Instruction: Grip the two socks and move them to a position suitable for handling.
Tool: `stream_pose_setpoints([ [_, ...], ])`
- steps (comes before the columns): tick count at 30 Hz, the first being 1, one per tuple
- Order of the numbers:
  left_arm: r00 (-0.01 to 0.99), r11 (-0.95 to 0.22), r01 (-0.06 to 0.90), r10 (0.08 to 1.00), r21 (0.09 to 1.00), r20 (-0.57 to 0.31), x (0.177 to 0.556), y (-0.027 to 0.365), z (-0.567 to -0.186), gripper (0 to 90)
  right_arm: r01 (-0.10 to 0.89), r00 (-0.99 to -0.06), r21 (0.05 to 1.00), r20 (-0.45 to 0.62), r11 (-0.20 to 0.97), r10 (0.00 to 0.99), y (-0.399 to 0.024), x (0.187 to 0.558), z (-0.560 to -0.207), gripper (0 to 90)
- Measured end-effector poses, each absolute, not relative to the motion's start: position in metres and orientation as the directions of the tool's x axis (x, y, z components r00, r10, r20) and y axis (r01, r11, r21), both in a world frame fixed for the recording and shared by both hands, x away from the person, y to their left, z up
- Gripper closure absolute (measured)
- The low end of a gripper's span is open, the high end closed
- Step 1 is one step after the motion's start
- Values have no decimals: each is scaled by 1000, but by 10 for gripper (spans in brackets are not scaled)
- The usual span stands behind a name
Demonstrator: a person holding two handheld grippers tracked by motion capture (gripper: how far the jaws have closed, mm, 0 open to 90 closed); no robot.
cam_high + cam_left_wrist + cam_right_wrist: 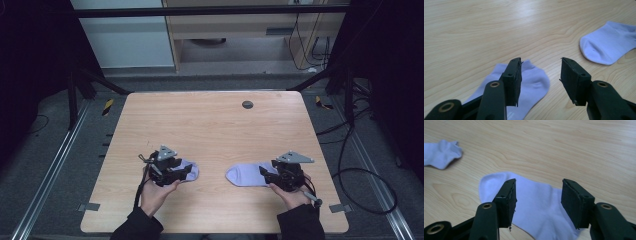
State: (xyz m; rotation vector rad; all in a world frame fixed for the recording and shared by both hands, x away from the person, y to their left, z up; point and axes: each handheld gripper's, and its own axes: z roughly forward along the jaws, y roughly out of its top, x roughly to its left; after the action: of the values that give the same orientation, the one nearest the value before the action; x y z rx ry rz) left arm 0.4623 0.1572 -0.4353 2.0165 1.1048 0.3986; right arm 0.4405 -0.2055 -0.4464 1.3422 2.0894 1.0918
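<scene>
Near the table's (210, 125) front edge, two pale socks — left sock (189, 170) under wide-open left gripper (181, 173), right sock (246, 175) under gaping right gripper (266, 173), neither held — probably just released; next, likely backing away.

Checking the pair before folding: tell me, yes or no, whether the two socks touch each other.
No: in the high view bare table shows between the left sock and the right sock.

Dim and grainy from above, dark at both sides. Soft glare across the wooden table (529, 15) close up; near jaws blurred, shadows faint.
</scene>
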Motion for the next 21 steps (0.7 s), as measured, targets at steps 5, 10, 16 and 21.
stream_pose_setpoints([
  [5, 601, -345, 560, 795, 754, -82, 466, 129, -442, 501, 572, -419, 790, 51, 220, 906, -219, 446, -454, 499],
  [10, 621, -356, 559, 778, 749, -94, 470, 104, -451, 504, 594, -397, 772, 39, 224, 917, -229, 451, -463, 535],
  [16, 637, -380, 556, 766, 739, -86, 475, 79, -463, 527, 614, -381, 757, 35, 224, 924, -234, 456, -471, 563],
  [21, 647, -395, 558, 758, 730, -84, 478, 64, -472, 531, 625, -392, 744, 38, 236, 919, -234, 459, -476, 581],
])
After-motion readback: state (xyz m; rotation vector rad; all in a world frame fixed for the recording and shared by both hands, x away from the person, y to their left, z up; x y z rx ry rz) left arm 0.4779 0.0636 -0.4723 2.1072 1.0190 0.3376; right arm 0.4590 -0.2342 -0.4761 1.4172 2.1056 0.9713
